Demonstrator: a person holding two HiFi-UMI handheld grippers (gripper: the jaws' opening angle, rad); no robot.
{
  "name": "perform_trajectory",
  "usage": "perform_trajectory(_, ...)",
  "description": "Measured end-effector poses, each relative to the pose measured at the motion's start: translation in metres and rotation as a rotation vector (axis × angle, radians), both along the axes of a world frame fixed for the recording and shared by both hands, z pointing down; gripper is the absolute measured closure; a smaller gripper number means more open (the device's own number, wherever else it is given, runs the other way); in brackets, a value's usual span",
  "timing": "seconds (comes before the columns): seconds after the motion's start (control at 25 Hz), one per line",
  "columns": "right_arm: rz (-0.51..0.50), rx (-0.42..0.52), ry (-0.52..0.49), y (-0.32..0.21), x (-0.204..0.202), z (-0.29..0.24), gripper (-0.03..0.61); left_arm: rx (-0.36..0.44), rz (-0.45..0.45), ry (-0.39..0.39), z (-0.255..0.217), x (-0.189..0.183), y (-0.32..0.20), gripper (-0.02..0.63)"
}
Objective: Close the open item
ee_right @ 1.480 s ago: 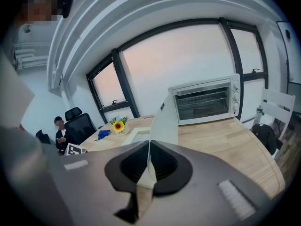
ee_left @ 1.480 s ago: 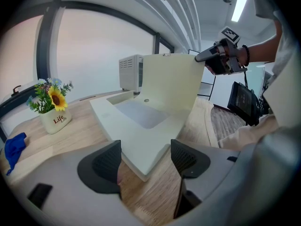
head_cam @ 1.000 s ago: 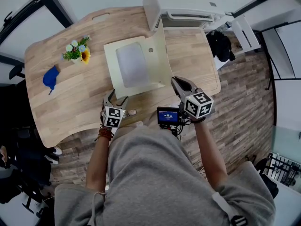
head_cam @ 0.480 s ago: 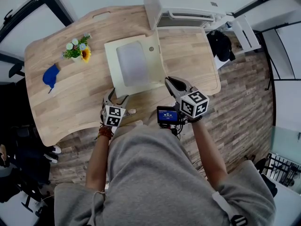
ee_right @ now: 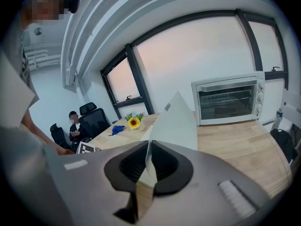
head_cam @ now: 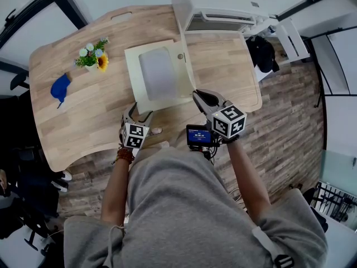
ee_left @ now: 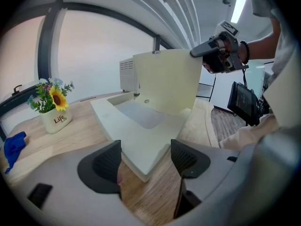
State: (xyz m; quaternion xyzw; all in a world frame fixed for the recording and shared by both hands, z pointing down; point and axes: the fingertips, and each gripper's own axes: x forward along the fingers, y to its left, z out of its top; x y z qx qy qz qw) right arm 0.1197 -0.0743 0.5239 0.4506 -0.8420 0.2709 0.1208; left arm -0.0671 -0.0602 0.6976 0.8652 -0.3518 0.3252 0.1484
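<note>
A flat cream case lies open on the wooden table, its base [head_cam: 159, 77] [ee_left: 141, 126] with a grey inset. Its hinged lid [head_cam: 187, 66] [ee_left: 169, 86] [ee_right: 174, 121] stands nearly upright along the base's right side. My right gripper [head_cam: 199, 96] [ee_right: 149, 166] is shut on the lid's near corner, the thin edge pinched between both pads; it also shows in the left gripper view [ee_left: 207, 51]. My left gripper [head_cam: 138, 118] [ee_left: 146, 161] hangs open just before the base's front corner, with nothing between its fingers.
A white toaster oven [head_cam: 217, 4] [ee_right: 228, 98] stands at the table's far edge, right behind the case. A flower pot [head_cam: 92, 60] [ee_left: 54, 112] and a blue cloth [head_cam: 59, 90] lie to the left. A person [ee_right: 73, 124] sits in a chair far off.
The lid has swung from leaning out to the right up to nearly upright, and my right gripper has moved left with it. The left gripper has barely moved.
</note>
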Motion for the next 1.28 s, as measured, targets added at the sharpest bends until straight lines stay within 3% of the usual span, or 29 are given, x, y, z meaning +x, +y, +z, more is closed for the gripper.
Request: perform_trajectory(1.28,-0.208,-0.041,0.054,-0.002,-0.072,0.010,0.560,0.013,-0.005,0.028,0.000,0.000,0.001,0.296)
